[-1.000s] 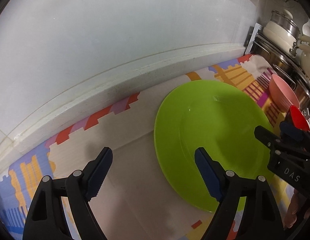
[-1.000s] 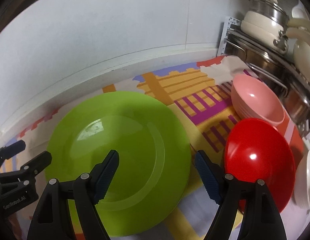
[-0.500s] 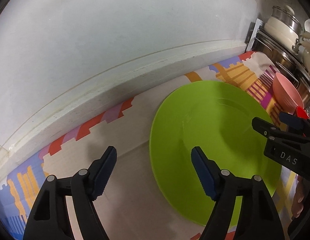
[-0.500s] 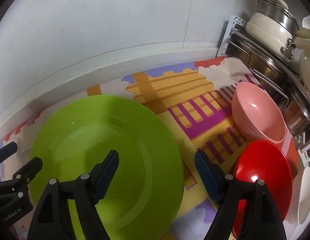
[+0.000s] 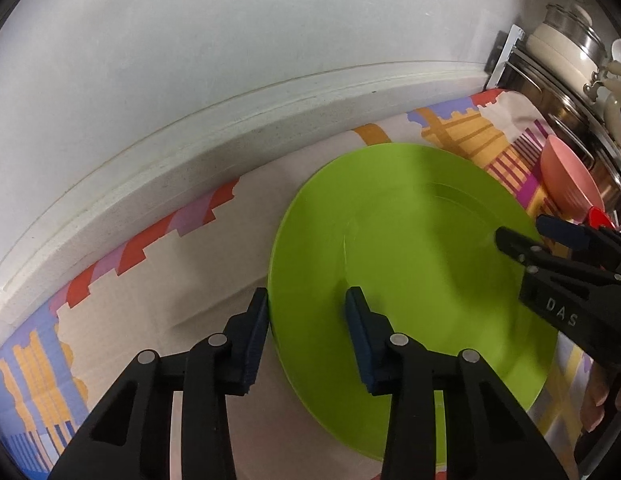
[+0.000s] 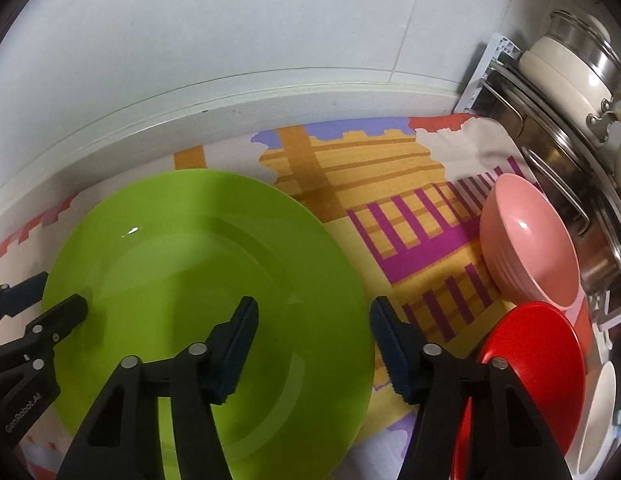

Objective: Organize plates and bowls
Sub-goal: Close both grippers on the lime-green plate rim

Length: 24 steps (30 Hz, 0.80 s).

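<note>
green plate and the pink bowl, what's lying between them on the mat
Nothing: only bare patterned mat separates the round green plate from the pink bowl, clearest in the right wrist view.

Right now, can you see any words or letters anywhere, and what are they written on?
"DAS": white letters on the black plastic body of the right gripper, seen from the left wrist.
"GenRobot.AI", as best I can read it: small white letters on the black plastic body of the left gripper, seen from the right wrist.
Nothing else carries writing.

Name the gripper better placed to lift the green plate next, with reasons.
Left gripper: its closing fingers straddle the green plate rim tightly. The right gripper also straddles the opposite rim, but wider.
</note>
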Tool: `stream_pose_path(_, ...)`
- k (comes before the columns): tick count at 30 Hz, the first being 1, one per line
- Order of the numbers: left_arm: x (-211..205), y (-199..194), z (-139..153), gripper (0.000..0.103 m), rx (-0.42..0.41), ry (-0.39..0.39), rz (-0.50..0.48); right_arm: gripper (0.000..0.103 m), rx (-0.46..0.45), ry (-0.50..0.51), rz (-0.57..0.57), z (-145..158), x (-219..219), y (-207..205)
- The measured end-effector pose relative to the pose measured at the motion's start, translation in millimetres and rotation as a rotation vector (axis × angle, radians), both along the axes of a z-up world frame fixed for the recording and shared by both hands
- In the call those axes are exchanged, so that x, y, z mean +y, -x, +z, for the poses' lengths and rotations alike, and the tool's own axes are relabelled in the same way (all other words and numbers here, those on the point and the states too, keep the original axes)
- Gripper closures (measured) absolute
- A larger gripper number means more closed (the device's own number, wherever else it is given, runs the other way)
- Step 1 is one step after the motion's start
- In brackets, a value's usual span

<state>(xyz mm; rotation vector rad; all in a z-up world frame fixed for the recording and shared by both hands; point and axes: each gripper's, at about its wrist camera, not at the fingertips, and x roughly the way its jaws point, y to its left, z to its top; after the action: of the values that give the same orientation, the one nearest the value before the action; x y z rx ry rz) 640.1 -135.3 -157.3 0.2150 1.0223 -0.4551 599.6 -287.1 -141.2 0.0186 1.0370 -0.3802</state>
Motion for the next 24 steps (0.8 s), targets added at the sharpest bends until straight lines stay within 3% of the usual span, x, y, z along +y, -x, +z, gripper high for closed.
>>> stream_pose_path(5,-1,0,1,0.065,-0.004,0.001,0.010,0.062,0.016,0.031,0.005,1,-2,0)
stream_pose_path(7,-1,1,3,0.067,0.010,0.025,-0.002,0.075,0.013,0.035,0.034,3,0,-1)
stream_pose_path(8,-2,2,4,0.068,0.021,0.040,-0.014,0.086,0.018,-0.007,0.064,2,1,-2)
stream_pose_path(9,-3,3,5,0.068,0.024,0.039,-0.015,0.086,0.031,-0.070,0.094,1,4,-4)
stream_pose_path(12,-2,2,2,0.068,0.032,0.031,-0.008,0.086,0.040,-0.067,0.092,-1,11,-5)
stream_pose_path(14,-1,2,3,0.068,0.026,0.030,-0.010,0.086,0.005,-0.048,0.083,5,12,0)
stream_pose_path(19,-6,12,6,0.068,-0.061,-0.087,-0.026,0.085,-0.124,-0.073,0.027,29,12,31)
stream_pose_path(21,-9,23,9,0.080,-0.128,-0.160,-0.046,0.078,-0.168,-0.046,-0.013,35,11,49)
stream_pose_path(24,-5,34,10,0.083,-0.161,-0.203,-0.069,0.075,-0.212,-0.040,-0.033,37,13,67)
